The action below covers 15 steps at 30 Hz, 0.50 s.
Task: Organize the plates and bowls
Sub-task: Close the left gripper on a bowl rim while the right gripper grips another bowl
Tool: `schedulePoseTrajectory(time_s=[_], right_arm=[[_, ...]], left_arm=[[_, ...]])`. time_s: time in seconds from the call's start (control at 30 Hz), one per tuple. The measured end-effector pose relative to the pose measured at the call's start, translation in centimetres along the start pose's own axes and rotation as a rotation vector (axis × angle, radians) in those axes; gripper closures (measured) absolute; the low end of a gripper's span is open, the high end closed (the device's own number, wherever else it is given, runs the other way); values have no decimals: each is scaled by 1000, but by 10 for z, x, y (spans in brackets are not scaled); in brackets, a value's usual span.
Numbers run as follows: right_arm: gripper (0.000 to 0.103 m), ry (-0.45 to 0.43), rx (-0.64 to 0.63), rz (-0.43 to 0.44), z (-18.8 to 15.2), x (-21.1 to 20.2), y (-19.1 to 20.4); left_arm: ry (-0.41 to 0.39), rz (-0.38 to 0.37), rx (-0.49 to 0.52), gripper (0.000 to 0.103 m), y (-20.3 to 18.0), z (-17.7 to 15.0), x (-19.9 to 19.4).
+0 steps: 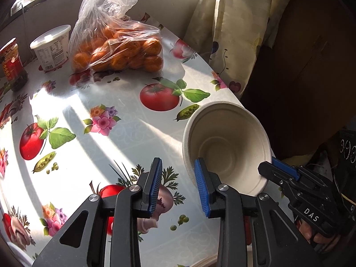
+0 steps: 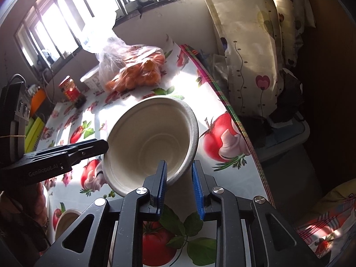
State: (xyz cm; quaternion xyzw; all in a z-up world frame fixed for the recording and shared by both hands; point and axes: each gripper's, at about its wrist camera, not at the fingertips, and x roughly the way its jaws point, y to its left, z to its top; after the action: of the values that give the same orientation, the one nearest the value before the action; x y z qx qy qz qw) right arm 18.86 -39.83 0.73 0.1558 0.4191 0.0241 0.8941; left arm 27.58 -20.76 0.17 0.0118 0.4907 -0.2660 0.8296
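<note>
A pale paper bowl (image 1: 229, 142) (image 2: 153, 133) is tipped on its side above the flowered table, its mouth facing both cameras. My right gripper (image 2: 179, 163) is shut on its near rim, one blue pad inside and one outside; the left wrist view shows that gripper (image 1: 272, 163) at the bowl's right rim. My left gripper (image 1: 178, 162) stands open at the bowl's left rim. Its right finger (image 1: 201, 182) lies against the rim and its left finger is well clear over the tablecloth. From the right wrist view, the left gripper (image 2: 104, 146) touches the bowl's left edge.
A bag of oranges (image 1: 118, 49), a white tub (image 1: 52, 46) and a red jar (image 1: 13, 64) stand at the far side. Another pale bowl (image 2: 66, 222) sits at the near left. The table edge (image 2: 242, 133) runs close on the right, with a curtain (image 2: 244, 44) beyond.
</note>
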Motion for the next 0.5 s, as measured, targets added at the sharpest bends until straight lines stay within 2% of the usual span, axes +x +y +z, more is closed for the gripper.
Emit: schedulePoseTrajectory(time_s=[0.17, 0.5], right_arm=[[81, -1, -1, 4, 0, 2, 2], [81, 0, 3, 4, 0, 3, 5]], left_arm=[[8, -5, 3, 85, -2, 1, 1], [23, -18, -6, 91, -4, 1, 7]])
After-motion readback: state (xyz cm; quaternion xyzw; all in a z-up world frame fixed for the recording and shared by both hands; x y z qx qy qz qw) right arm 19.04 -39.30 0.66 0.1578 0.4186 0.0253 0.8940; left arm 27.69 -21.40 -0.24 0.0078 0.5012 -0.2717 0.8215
